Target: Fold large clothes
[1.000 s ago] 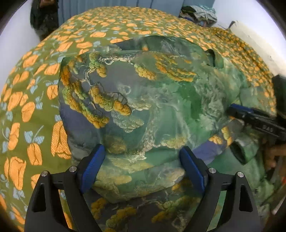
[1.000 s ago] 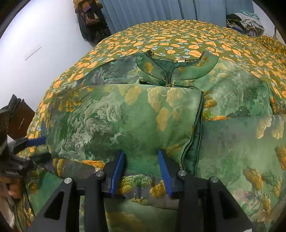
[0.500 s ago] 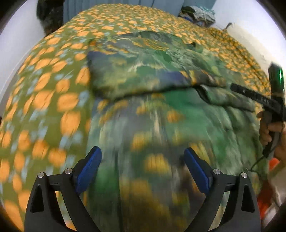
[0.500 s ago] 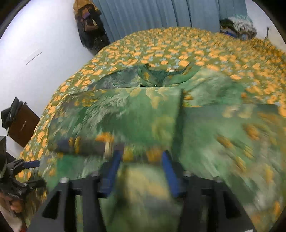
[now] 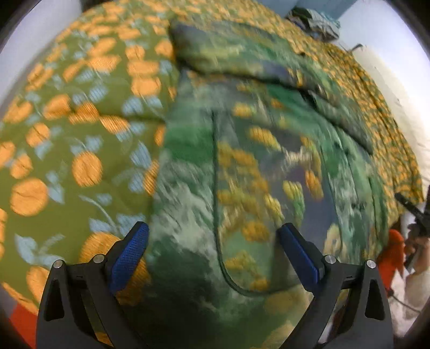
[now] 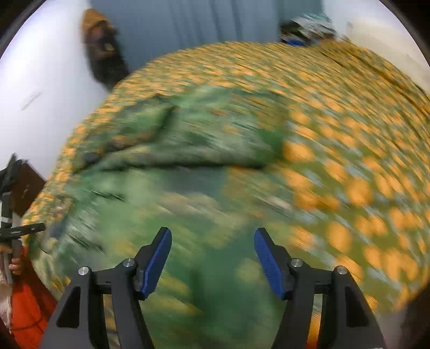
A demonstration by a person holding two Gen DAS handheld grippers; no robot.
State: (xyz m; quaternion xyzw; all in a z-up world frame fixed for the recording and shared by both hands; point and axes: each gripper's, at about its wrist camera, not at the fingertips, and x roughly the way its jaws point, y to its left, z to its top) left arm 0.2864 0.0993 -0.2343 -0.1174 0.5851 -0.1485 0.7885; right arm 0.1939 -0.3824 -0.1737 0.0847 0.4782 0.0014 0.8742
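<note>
Garment (image 6: pixel 188 150): motion-blurred, print unreadable; near hem cut off by the bottom edge. Bedspread (image 6: pixel 349 166): smeared. Clothes pile (image 5: pixel 314 21): too small to identify.

Your garment (image 5: pixel 242 188) reads as green printed cloth with a slight satin sheen. The bedspread (image 5: pixel 80 128) is matt ribbed woven cloth. Left gripper (image 5: pixel 212 252): matt black plastic frame, textured blue pads (image 5: pixel 129 252), shiny metal screws. Right gripper (image 6: pixel 212 255) same.
</note>
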